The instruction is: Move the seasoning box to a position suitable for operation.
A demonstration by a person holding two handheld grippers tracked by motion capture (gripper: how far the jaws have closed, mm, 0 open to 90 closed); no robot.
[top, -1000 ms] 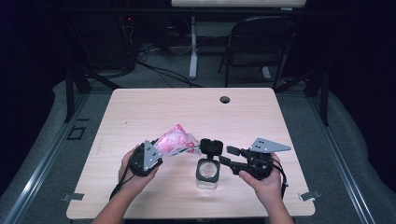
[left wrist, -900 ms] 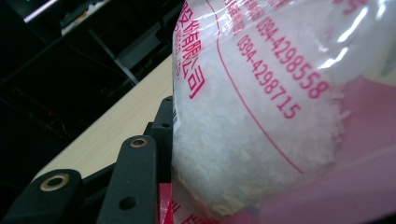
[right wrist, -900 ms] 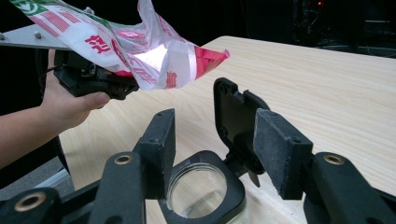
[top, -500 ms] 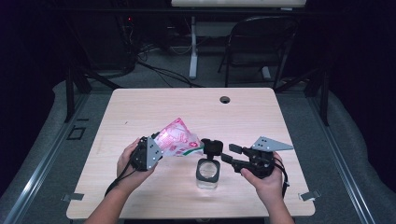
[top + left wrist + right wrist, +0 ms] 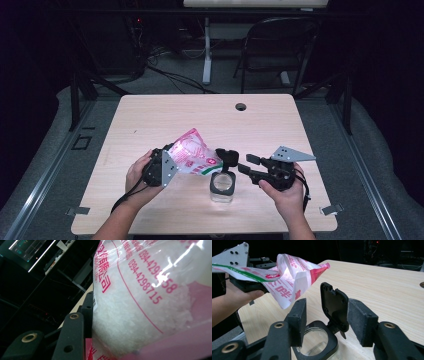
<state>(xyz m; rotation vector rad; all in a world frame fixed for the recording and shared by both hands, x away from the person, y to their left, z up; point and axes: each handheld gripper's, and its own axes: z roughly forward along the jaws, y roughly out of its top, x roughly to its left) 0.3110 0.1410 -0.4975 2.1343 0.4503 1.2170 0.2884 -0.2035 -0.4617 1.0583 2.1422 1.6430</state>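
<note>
Left tool (image 5: 167, 165) clamps the pink-and-white bag (image 5: 194, 156) of white crystals, lifted off the surface (image 5: 150, 120) and tilted, its lower corner pointing toward 4 o'clock over the jar. In the left gripper view the bag (image 5: 150, 302) fills the gap beside the jaw, grains piled inside. Glass jar (image 5: 222, 186) stands upright on the surface at about 6 o'clock from the centre, its black flip lid (image 5: 227, 157) swung open and standing up at the jar's 12 o'clock. Right tool (image 5: 243, 165) sits at 3 o'clock of the jar; its jaws have just been closing, the lid (image 5: 335, 307) between them, right pad touching it, left pad apart, not clenched
</note>
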